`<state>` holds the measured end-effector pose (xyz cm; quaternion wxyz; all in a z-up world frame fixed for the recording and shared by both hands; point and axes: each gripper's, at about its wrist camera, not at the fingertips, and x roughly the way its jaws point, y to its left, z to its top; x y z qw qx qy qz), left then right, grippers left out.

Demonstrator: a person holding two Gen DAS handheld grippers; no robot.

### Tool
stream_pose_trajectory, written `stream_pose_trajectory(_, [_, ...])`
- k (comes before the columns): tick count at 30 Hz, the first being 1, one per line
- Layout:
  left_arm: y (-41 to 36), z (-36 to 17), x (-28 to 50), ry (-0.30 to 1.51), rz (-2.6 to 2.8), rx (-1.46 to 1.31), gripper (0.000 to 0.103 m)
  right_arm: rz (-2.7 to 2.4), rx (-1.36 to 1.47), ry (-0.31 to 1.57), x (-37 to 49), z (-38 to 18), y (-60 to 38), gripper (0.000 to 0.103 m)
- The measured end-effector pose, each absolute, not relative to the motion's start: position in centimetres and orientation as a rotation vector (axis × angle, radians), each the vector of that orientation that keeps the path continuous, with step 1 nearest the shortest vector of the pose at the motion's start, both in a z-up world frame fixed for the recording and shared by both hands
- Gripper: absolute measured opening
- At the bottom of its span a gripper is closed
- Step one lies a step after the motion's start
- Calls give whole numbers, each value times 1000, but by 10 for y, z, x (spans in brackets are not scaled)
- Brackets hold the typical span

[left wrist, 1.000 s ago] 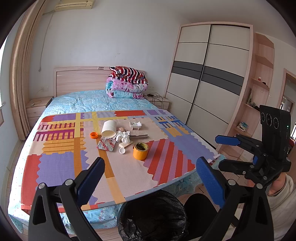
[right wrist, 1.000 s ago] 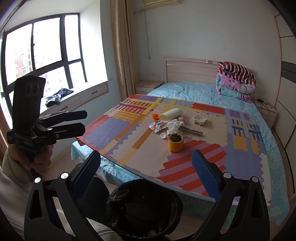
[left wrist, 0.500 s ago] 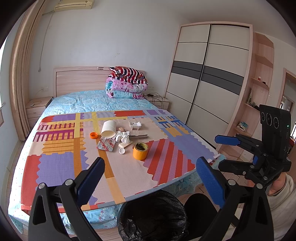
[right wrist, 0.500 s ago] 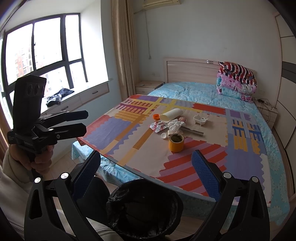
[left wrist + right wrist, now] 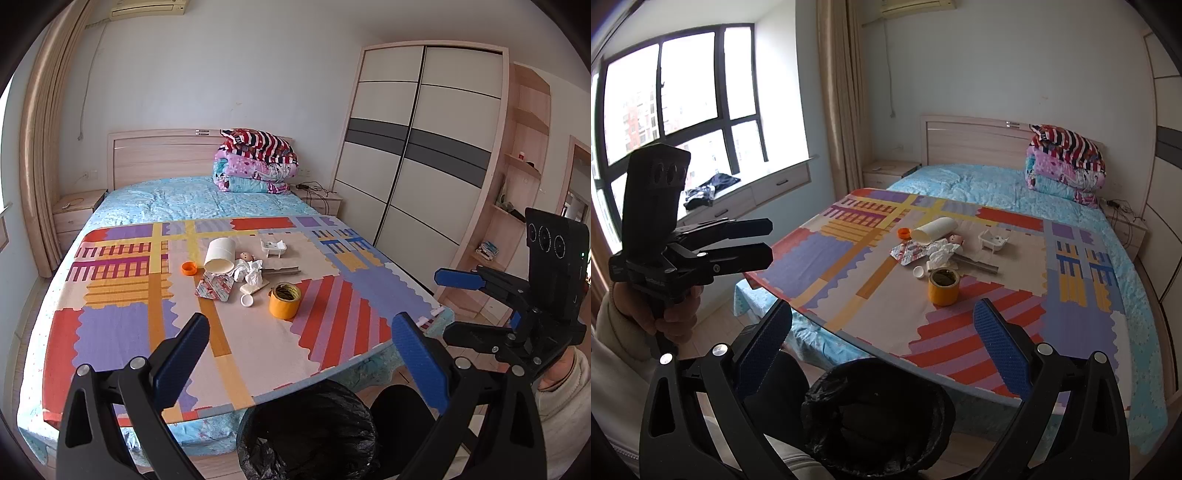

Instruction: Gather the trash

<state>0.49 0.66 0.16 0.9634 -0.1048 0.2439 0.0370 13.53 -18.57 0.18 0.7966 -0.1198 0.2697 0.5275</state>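
A pile of trash lies on the patterned mat (image 5: 122,325) on the bed: a white paper cup (image 5: 220,254) on its side, crumpled tissue (image 5: 251,271), a foil wrapper (image 5: 215,288), an orange cap (image 5: 188,268), a white cap (image 5: 246,301) and an orange tape roll (image 5: 284,305). A bin lined with a black bag (image 5: 306,432) stands at the bed's foot, below both grippers. My left gripper (image 5: 299,354) is open and empty, well short of the pile. My right gripper (image 5: 884,343) is also open and empty, over the bin (image 5: 875,413), with the tape roll (image 5: 943,286) ahead of it.
Folded quilts (image 5: 255,166) are stacked at the headboard. A small white tray (image 5: 273,248) and a doll's head (image 5: 245,255) sit by the pile. A wardrobe (image 5: 417,147) stands to the right of the bed, a window seat (image 5: 746,192) to its left. A person's hands hold both grippers.
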Motion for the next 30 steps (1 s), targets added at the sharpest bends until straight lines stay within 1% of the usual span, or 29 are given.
stream_pose_trajectory(7, [23,-9,22,526,86,-215,95,1133,-258,594,150,-3,-177,100])
stream_pose_trajectory(16, [49,-34,56,592,104,-235,95,1133,-272,629,178,-19,-155,99])
stream_pose_trajectory(20, [54,-43,75,620,105,-212,86,1133,-281,630,187,-25,-142,98])
stream_pose_trajectory(21, [56,-45,79,625,101,-211,84,1129,-284,632,190,-26,-139,97])
stream_pose_trajectory(23, [58,-51,87,637,95,-204,81,1124,-283,644,196,-31,-134,89])
stream_pose_trajectory(24, [59,-54,93,645,91,-200,79,1121,-279,650,199,-34,-131,89])
stream_pose_trajectory(30, [67,-73,123,691,90,-196,78,1111,-290,666,215,-50,-116,88])
